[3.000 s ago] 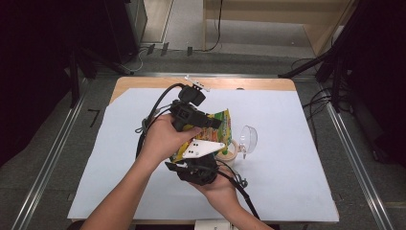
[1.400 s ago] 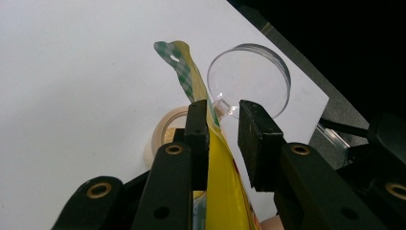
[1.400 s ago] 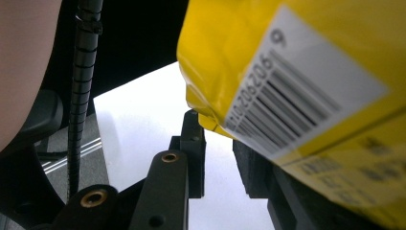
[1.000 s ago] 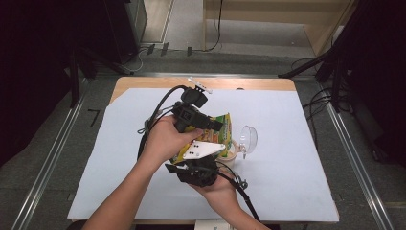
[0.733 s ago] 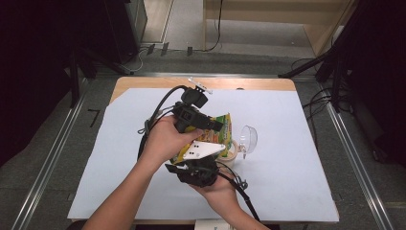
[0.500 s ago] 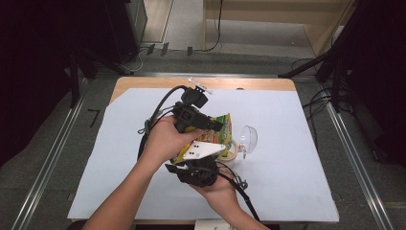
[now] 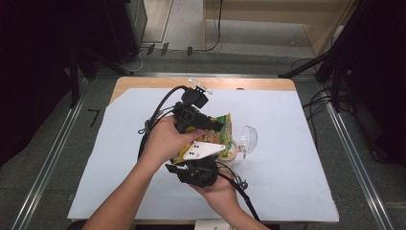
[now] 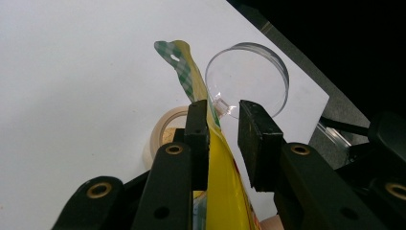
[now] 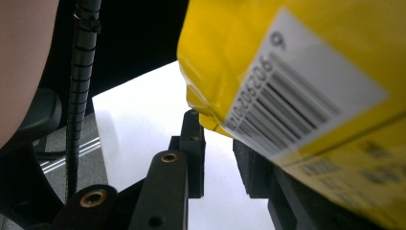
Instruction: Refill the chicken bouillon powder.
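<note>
Holding yellow pouch (image 8: 218, 158) between your claws: barcode label (image 9: 306, 91), digits blurred; green-checked top; both claws apart, unclamped.

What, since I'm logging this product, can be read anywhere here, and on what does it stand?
"206206", neighbouring digits blurred: beside the barcode on the white label of the yellow pouch.
"9": at the same label's top corner.
Small print lower on the pouch: too blurred to read.

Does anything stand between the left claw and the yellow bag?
Nothing visible does. The bag sits inside the left claw, against one pad, with a gap to the other. The clear lid and beige ring lie beyond it.
</note>
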The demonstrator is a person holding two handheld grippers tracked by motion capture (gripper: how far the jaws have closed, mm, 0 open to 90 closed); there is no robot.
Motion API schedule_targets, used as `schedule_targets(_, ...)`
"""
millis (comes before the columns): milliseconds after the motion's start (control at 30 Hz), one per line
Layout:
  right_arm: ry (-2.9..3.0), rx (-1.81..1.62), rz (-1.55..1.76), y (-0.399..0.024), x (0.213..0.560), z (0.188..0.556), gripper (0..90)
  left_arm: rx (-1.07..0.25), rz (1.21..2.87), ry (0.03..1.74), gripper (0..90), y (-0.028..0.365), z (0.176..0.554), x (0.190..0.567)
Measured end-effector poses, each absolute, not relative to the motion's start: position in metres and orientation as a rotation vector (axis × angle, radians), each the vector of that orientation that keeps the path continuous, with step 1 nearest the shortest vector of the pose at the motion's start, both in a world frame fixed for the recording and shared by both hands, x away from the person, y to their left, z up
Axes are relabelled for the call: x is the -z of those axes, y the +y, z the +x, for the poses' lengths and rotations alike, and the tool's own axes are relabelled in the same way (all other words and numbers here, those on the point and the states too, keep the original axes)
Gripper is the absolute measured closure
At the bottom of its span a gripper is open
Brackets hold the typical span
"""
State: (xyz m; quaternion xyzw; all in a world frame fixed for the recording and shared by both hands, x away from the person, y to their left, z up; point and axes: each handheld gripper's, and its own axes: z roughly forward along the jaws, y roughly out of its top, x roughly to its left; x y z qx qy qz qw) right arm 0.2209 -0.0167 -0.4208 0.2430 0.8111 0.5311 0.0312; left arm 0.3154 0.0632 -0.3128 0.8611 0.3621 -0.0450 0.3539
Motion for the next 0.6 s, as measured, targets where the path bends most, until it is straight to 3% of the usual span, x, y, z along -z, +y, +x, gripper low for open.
schedule_targets(600,2.497,-1.639,0.751,-0.0173,0.4219,0.2205,75.3,0.111,2.232,0.93,74.6,0.0622,0.3145,0.3134)
